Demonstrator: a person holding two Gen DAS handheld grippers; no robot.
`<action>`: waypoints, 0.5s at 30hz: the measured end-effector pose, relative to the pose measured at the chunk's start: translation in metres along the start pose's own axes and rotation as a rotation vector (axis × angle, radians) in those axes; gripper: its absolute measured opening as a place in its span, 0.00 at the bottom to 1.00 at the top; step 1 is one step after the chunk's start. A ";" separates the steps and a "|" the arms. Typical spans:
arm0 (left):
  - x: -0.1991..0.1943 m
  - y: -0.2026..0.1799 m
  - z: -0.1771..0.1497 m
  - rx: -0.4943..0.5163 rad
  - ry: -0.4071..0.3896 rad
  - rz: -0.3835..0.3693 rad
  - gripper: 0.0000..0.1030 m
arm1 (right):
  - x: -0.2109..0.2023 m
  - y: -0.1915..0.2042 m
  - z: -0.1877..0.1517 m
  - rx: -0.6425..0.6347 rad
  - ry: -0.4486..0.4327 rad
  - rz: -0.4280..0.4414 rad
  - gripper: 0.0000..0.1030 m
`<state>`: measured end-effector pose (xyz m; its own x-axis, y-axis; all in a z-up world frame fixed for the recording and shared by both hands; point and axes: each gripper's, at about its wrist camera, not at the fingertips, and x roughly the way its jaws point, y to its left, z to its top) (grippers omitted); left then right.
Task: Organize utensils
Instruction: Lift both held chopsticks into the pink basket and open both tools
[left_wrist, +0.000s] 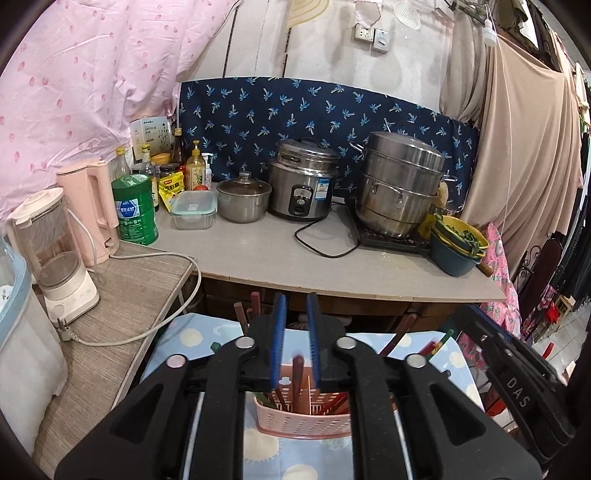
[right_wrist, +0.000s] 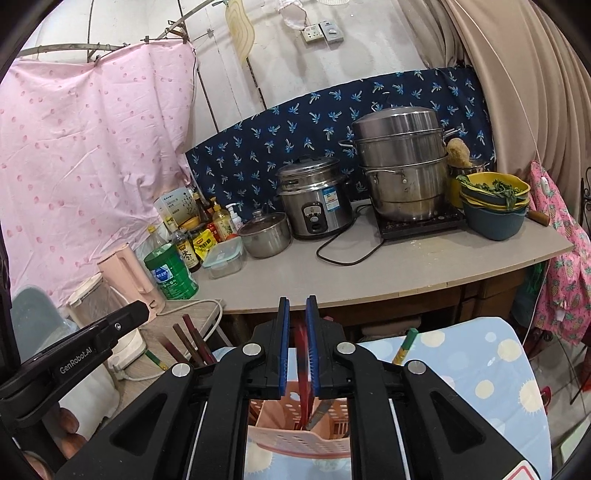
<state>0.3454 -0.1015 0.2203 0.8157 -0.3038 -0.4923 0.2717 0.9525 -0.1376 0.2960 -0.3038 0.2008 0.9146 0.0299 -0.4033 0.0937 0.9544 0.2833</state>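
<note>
- While both claws hang over the pink utensil basket (left_wrist: 303, 421) on a dotted cloth (right_wrist: 480, 369):
- Left claw (left_wrist: 296, 314): pads parted, unclenched; a brown chopstick (left_wrist: 297, 373) stands loose between them, dropping into the basket below.
- Right claw (right_wrist: 296, 314): pads clenched on a red utensil (right_wrist: 303, 369), its lower end inside the basket.
- Chopsticks (right_wrist: 192, 343): upright, left of the right claw.

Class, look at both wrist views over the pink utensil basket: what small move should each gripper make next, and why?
Probably open both a little more and lift clear. The left gripper has a brown chopstick between its pads, its lower end already in the pink basket. The right gripper has a red chopstick likewise reaching into the basket. Both seem delivered, so letting go is likely next.
</note>
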 end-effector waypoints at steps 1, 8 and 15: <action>-0.001 0.000 -0.001 0.003 -0.001 0.009 0.28 | -0.002 0.000 -0.001 -0.002 -0.001 0.000 0.11; -0.016 -0.004 -0.010 0.014 -0.009 0.023 0.40 | -0.023 0.000 -0.008 -0.009 -0.016 -0.005 0.22; -0.037 -0.006 -0.025 0.028 -0.003 0.025 0.44 | -0.049 0.006 -0.020 -0.026 -0.016 0.003 0.27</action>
<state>0.3009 -0.0957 0.2183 0.8236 -0.2801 -0.4931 0.2657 0.9588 -0.1008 0.2439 -0.2936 0.2054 0.9210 0.0281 -0.3886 0.0811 0.9617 0.2618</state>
